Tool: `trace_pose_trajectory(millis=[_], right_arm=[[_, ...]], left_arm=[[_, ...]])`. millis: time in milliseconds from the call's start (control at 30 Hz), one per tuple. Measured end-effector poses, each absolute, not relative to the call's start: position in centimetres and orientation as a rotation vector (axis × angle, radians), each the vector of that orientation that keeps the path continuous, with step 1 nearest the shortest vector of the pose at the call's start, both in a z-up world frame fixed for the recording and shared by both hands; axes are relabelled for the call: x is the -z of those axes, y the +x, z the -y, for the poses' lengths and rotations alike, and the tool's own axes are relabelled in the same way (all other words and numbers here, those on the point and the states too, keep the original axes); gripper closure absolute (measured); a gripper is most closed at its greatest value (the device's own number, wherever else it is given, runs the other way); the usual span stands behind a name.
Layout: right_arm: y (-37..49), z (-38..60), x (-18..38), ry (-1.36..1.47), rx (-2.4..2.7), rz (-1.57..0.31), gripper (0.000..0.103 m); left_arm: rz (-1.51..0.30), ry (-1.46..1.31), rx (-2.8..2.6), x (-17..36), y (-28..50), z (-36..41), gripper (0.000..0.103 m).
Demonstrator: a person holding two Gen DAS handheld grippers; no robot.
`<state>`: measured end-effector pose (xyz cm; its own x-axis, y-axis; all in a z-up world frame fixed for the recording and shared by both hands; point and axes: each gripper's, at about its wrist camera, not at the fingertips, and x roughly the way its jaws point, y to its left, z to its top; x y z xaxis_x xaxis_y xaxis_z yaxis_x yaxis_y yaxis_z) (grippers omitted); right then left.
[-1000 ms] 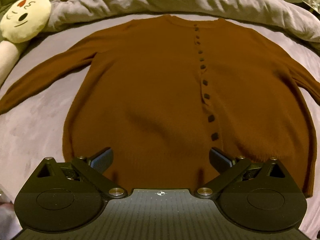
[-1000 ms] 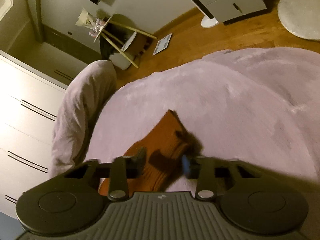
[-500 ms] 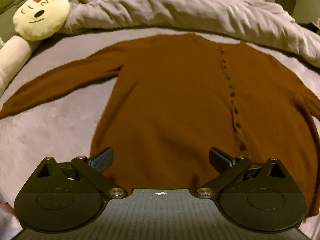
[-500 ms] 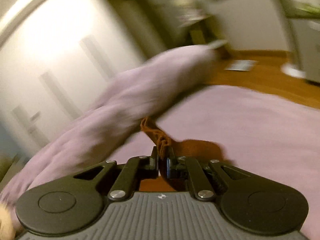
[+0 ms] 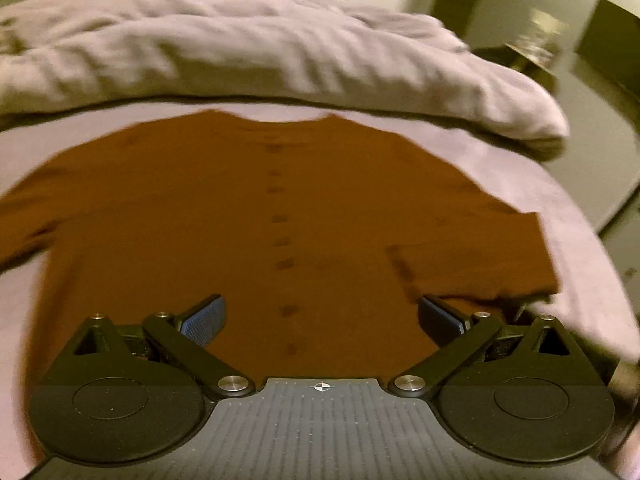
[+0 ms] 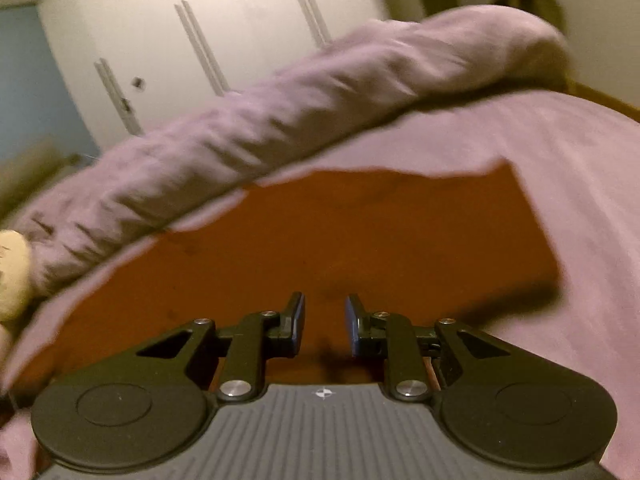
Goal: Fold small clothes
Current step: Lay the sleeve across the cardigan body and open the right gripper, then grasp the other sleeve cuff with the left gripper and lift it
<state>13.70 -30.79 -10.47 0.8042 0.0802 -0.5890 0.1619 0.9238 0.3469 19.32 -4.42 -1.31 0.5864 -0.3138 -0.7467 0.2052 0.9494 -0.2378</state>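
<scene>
Cardigan (image 5: 224,216), rust-brown, lies flat on the bed (image 5: 576,216), its dark button row running up the middle. Only the left wrist view shows that row and the right sleeve (image 5: 472,268) folded across the body; only the right wrist view shows a pale plush toy (image 6: 12,272) at the far left and white wardrobe doors (image 6: 224,40) behind the rolled duvet (image 6: 280,120). No writing is readable. The left gripper (image 5: 320,316) hovers low over the hem, jaws spread wide and empty. The right gripper (image 6: 325,320) sits just above the cloth, jaws narrowly parted, holding nothing.
</scene>
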Motion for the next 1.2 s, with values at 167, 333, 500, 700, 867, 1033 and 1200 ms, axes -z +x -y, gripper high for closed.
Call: trace_pose_trajectory(millis=[167,333,500,700,867,1033,1200], right_arm=[[10.2,31.7,12.6,0.356,0.070,-0.655,0.082],[9.8,32.0,13.1,0.339,0.044,-0.633,0.082],[10.0,32.1,13.6,0.349,0.030,-0.611,0.082],[9.5,32.1,13.8,0.346,0.024,-0.597,0.082],[9.4,31.9,13.8,0.329,0.022,-0.602,0.082],[9.3,31.5,13.7,0.286,0.023,-0.607,0.082],[9.5,30.8,13.3,0.228,0.034,-0.620,0.082]], left_arm=[[-0.993,-0.221,0.423,4.1,24.2,9.9,0.000],[-1.060,-0.297,0.446,6.8,27.2,12.1,0.025],[-1.128,-0.404,0.446,8.6,28.2,11.9,0.043],[-1.144,-0.405,0.422,8.9,29.2,12.1,0.091],[-1.101,-0.404,0.422,6.9,29.8,11.0,0.095],[-0.958,-0.383,0.372,1.8,29.9,6.5,0.096],[-0.792,-0.310,0.216,-2.1,29.5,-0.3,0.099]])
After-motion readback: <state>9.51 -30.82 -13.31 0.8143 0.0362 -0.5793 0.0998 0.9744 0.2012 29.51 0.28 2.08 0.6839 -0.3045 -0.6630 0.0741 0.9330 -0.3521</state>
